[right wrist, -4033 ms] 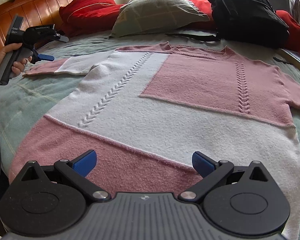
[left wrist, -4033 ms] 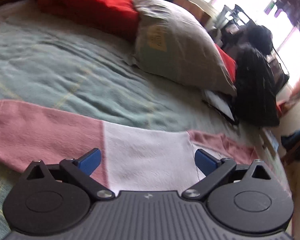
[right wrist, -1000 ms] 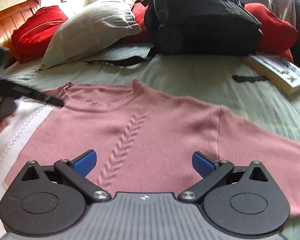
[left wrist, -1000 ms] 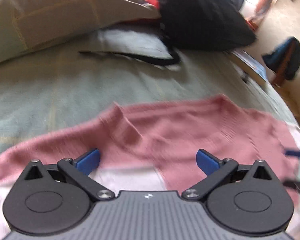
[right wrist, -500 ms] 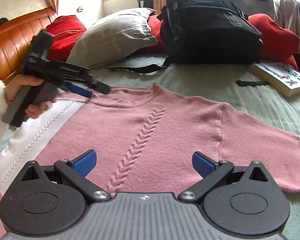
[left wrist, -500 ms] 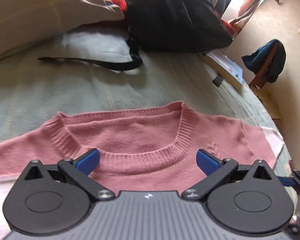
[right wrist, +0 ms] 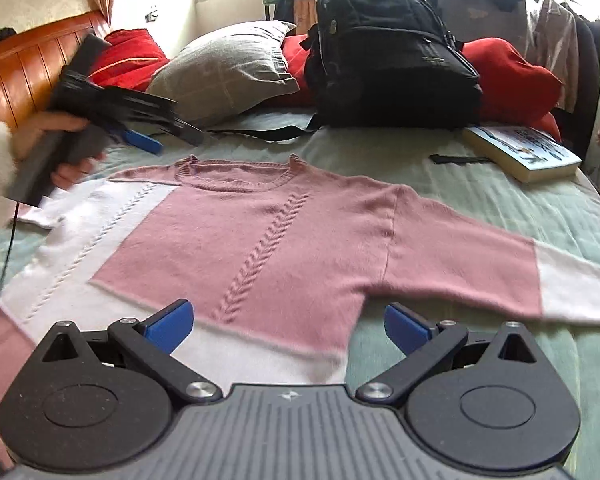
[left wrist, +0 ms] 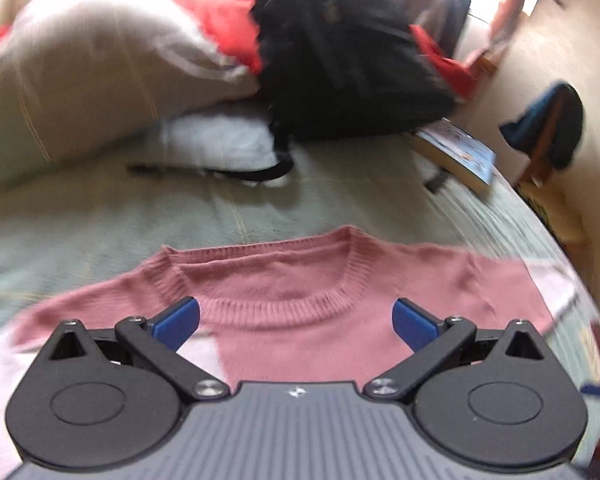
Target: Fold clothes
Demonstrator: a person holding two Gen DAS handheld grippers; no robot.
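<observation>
A pink and white knit sweater (right wrist: pixel 268 236) lies spread flat, front up, on the green bedspread (right wrist: pixel 500 196), its right sleeve (right wrist: pixel 520 272) stretched out to the side. My right gripper (right wrist: pixel 288 326) hovers open over the sweater's lower body with nothing between its fingers. In the left wrist view the sweater's round collar (left wrist: pixel 268 276) sits just ahead of my left gripper (left wrist: pixel 296 320), which is open and empty above the chest. From the right wrist view that left gripper (right wrist: pixel 152 136) is held in a hand (right wrist: pixel 60 140) above the sweater's left shoulder.
A black backpack (right wrist: pixel 388 64) stands at the head of the bed, its strap (right wrist: pixel 260 133) trailing toward the collar. A grey pillow (right wrist: pixel 224 68) and red cushions (right wrist: pixel 508 76) lie beside it. A book (right wrist: pixel 520 152) rests near the right edge. A wooden headboard (right wrist: pixel 28 64) is at left.
My left gripper has lifted and drawn back from the collar, staying open. My right gripper pulled back toward the hem, so more of the sweater and its right sleeve show.
</observation>
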